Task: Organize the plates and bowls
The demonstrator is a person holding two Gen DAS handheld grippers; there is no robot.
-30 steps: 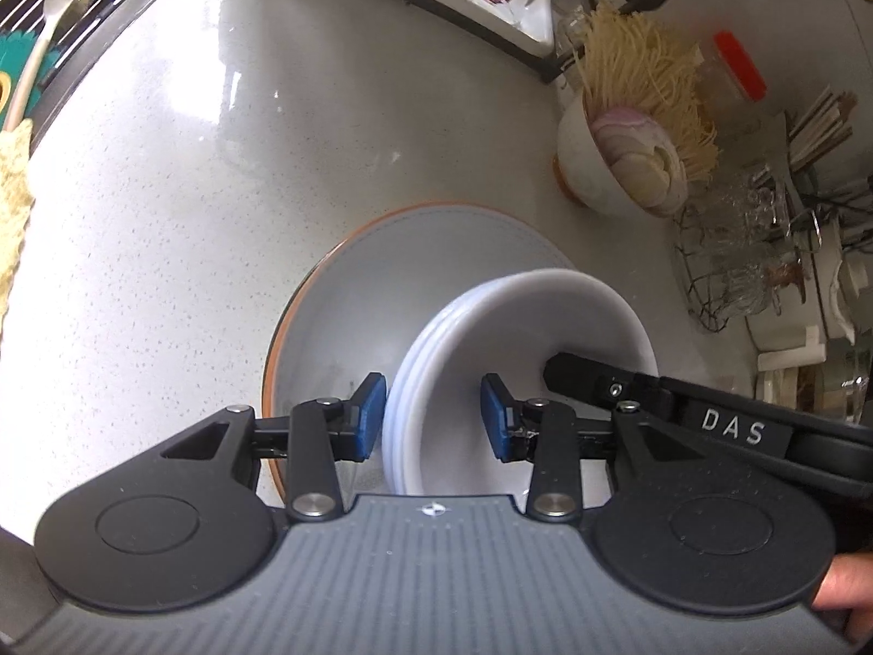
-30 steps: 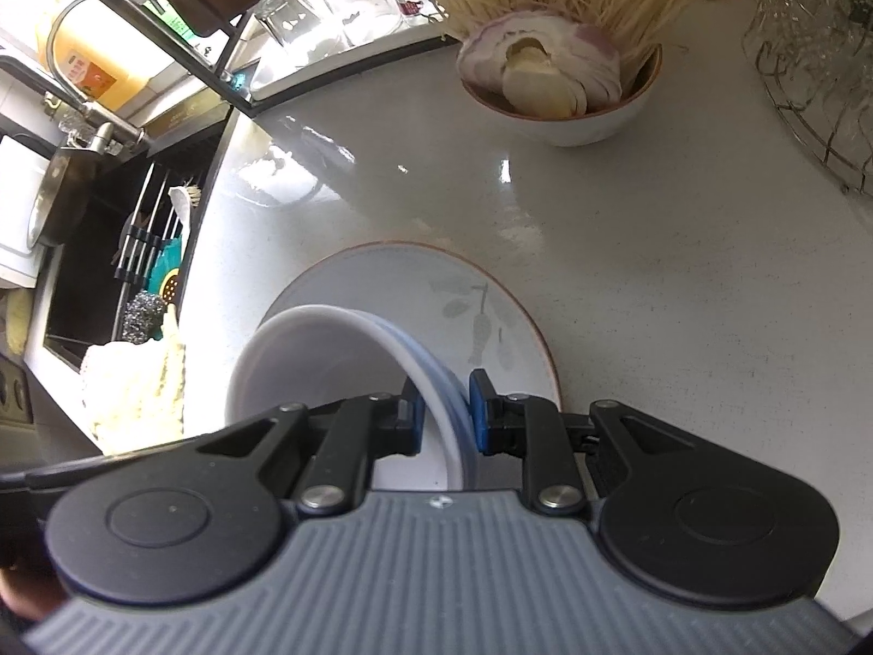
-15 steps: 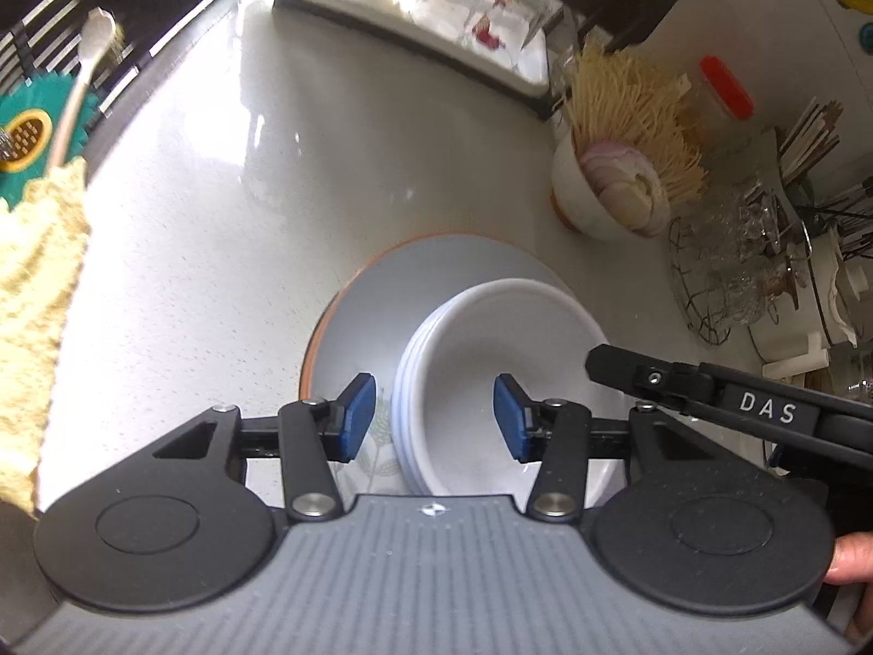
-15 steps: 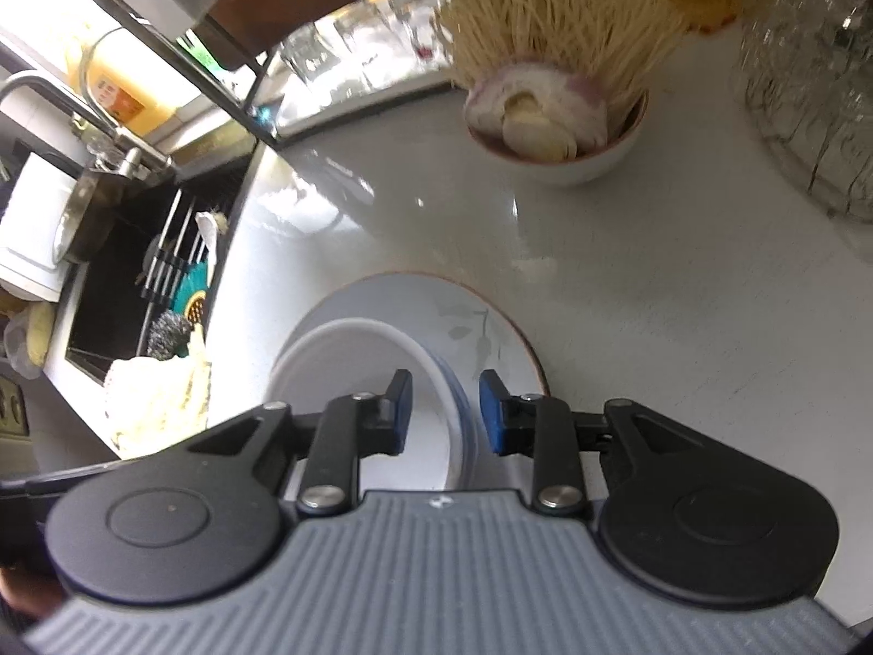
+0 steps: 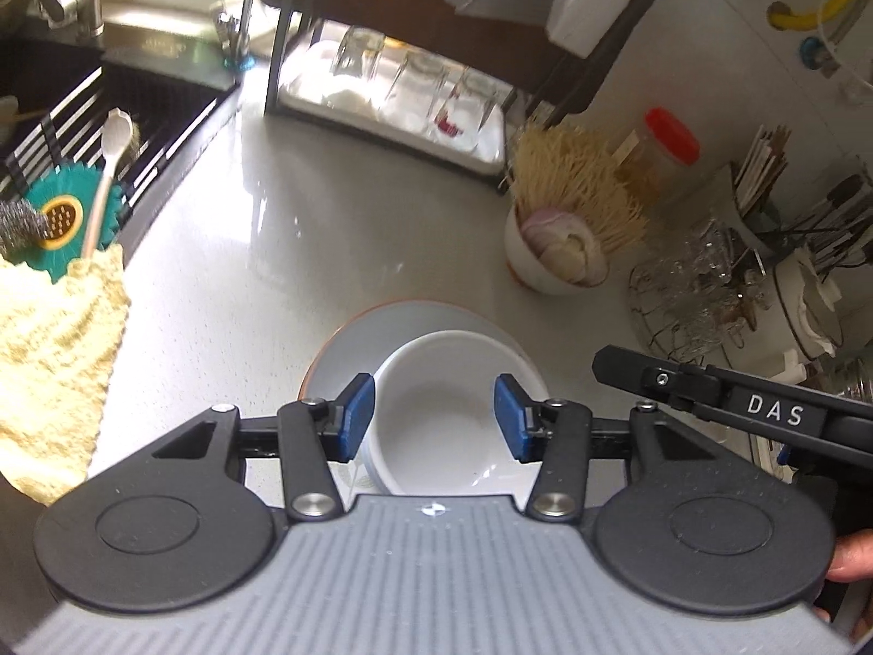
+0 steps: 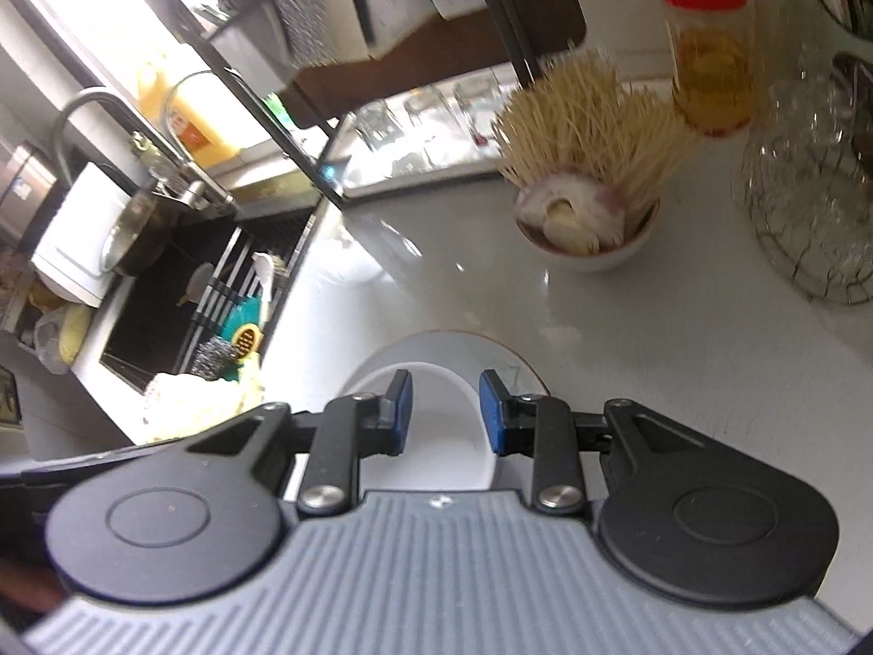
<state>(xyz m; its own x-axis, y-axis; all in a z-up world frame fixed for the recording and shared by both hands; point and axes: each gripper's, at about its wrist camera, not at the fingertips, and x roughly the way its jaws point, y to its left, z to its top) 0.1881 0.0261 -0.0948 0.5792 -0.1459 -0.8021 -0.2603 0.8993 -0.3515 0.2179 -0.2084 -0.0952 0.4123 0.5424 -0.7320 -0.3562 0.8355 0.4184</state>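
A stack of white bowls (image 5: 436, 426) sits on a grey plate with an orange rim (image 5: 349, 349) on the pale counter. My left gripper (image 5: 434, 417) is open and empty, raised above the bowls. My right gripper (image 6: 444, 409) is open and empty, also raised above the white bowls (image 6: 436, 447) and the grey plate (image 6: 480, 346). The right gripper's black body shows in the left wrist view (image 5: 764, 415), to the right of the bowls.
A bowl of onion and dry noodles (image 5: 562, 251) stands behind the plate. A wire basket of glasses (image 5: 693, 295) is at the right. A dish rack with glasses (image 5: 404, 93) is at the back. A yellow cloth (image 5: 54, 360) and the sink (image 6: 180, 316) lie left.
My right gripper let go of the bowl rim and opened. Both grippers rose and drew back from the bowls, and the left one opened wider.
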